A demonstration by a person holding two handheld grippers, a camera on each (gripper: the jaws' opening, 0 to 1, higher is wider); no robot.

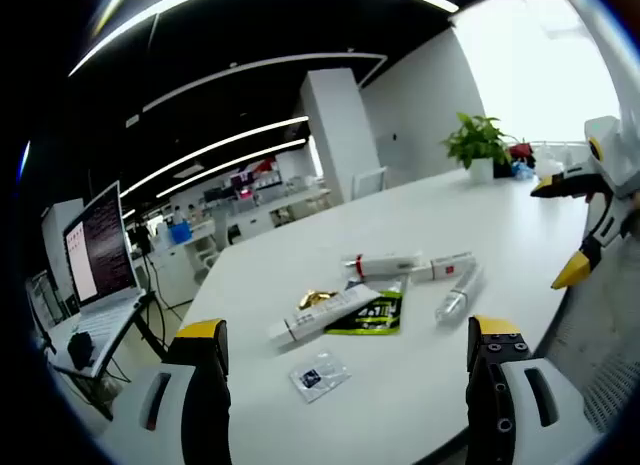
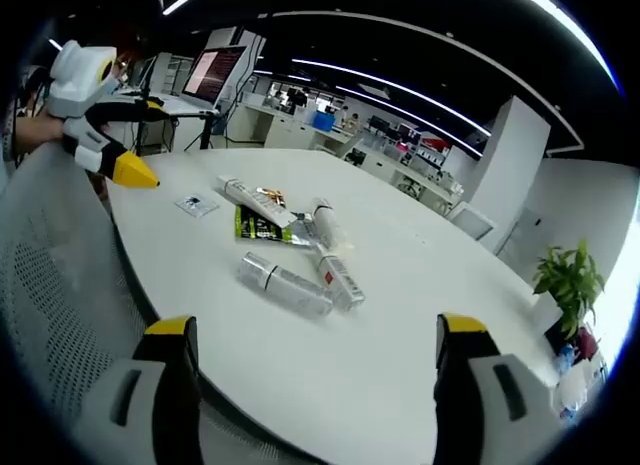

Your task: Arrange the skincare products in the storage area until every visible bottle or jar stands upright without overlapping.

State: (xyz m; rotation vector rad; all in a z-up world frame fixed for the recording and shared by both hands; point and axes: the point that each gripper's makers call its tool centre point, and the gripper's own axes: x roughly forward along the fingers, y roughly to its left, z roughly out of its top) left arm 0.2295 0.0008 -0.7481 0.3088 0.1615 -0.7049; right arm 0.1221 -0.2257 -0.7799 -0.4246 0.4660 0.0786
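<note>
White table beneath both raised grippers

Table: the broad white oval tabletop lies bare all around the cluster.
Cluster: white tubes, a clear plastic bottle and a dark green sachet lie touching mid-table.
Outlier: small clear packet nearer the edge.
Far end: green potted plant.

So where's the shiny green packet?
The green packet lies flat on the white table, mid-frame in the left gripper view, tucked under the long white tube beside the clear bottle.
</note>
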